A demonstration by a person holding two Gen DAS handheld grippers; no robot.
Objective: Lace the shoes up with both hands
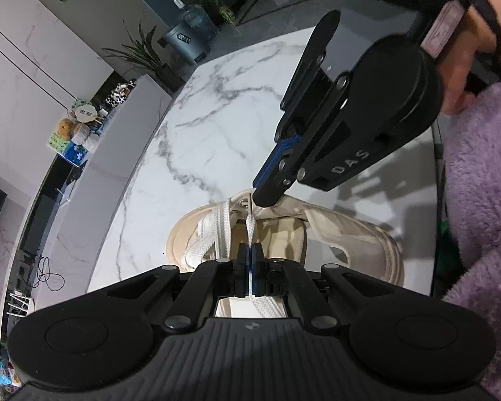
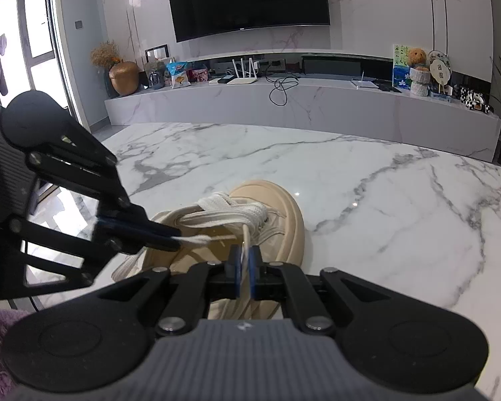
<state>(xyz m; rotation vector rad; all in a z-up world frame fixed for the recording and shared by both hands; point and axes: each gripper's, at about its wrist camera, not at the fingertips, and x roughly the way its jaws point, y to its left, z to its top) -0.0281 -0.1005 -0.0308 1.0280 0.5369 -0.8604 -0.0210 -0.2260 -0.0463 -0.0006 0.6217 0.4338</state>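
Note:
A beige sneaker [image 1: 350, 234] lies on the white marble table [image 1: 217, 117], its toe [image 2: 284, 207] pointing away in the right wrist view. White flat laces [image 2: 223, 215] cross over its front. My left gripper [image 1: 250, 247] is shut on a loose white lace end [image 1: 251, 227] just behind its tip. My right gripper [image 2: 245, 255] is shut on that lace's thin stiff tip [image 2: 247, 237]. In the left wrist view the right gripper [image 1: 264, 198] comes down from the upper right beside a metal eyelet [image 1: 242, 204]. In the right wrist view the left gripper [image 2: 173, 239] enters from the left.
A hand in a purple fleece sleeve [image 1: 484, 183] holds the right gripper. Beyond the table stands a low marble TV console [image 2: 300, 103] with a router, cables and ornaments, under a wall TV [image 2: 250, 0]. Bare marble [image 2: 400, 200] spreads to the shoe's right.

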